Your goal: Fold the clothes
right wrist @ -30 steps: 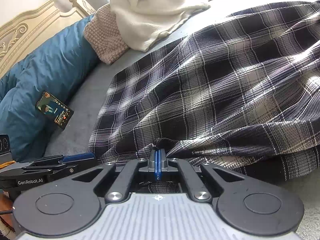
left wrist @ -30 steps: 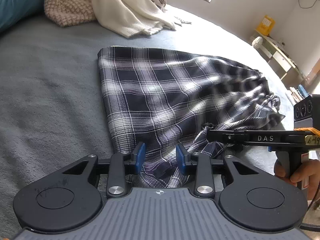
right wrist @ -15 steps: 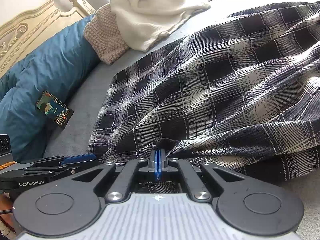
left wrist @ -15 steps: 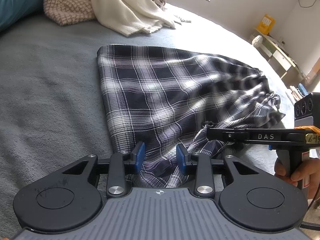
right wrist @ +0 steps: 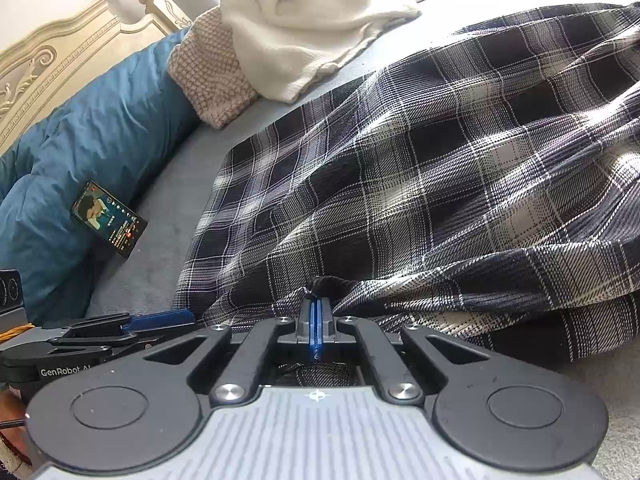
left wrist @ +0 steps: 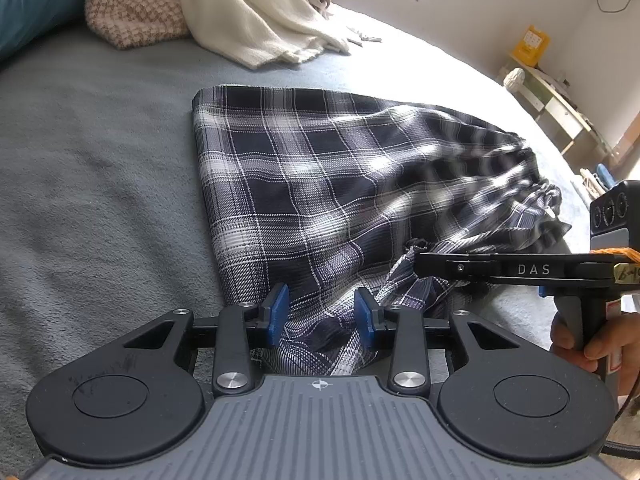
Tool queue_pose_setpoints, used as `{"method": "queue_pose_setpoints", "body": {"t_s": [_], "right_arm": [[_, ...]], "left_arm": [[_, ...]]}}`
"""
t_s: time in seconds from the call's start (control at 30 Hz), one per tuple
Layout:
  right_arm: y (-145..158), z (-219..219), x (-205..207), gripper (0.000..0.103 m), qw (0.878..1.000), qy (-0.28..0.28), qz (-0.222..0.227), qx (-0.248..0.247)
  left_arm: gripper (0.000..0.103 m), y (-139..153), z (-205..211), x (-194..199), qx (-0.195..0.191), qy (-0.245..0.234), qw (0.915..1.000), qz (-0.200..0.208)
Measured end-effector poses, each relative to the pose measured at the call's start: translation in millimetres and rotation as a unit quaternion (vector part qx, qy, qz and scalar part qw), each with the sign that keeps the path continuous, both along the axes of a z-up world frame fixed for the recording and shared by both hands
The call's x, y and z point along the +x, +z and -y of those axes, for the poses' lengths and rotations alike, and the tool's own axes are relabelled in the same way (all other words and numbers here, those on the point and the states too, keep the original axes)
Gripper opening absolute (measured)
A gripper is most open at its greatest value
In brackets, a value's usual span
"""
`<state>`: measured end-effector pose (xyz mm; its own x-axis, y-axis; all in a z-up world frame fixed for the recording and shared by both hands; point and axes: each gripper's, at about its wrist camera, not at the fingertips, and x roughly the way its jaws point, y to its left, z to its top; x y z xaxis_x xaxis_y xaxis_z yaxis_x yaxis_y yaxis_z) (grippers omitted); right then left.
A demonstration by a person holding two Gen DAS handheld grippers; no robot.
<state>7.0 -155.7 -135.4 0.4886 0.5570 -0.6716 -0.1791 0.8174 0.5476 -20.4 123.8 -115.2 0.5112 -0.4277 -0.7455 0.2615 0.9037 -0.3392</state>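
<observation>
A dark plaid garment lies spread on the grey bed, its gathered end to the right. In the left wrist view my left gripper hovers at the garment's near edge. Its blue pads stand apart, with loose plaid cloth lying between and under them and not pinched. My right gripper is shut on a small bunch of the plaid garment at its near edge. From the left wrist view, that right gripper reaches in from the right, a hand on its handle. The left gripper shows low at the left of the right wrist view.
A cream blanket and a knitted cushion lie at the far side of the bed. A blue duvet with a phone on it lies by the headboard. Low shelves stand by the right wall.
</observation>
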Motion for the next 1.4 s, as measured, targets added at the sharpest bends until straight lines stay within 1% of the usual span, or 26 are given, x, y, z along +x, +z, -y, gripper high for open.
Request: {"method": "queue_pose_setpoints", "body": {"t_s": [1.4], "right_arm": [[-0.8,-0.5,0.8,0.0,1.0,0.0,0.0,-0.001]], "left_arm": [[0.037,-2.3,1.2,0.4,0.002,-0.002,1.0,-0.002]]}}
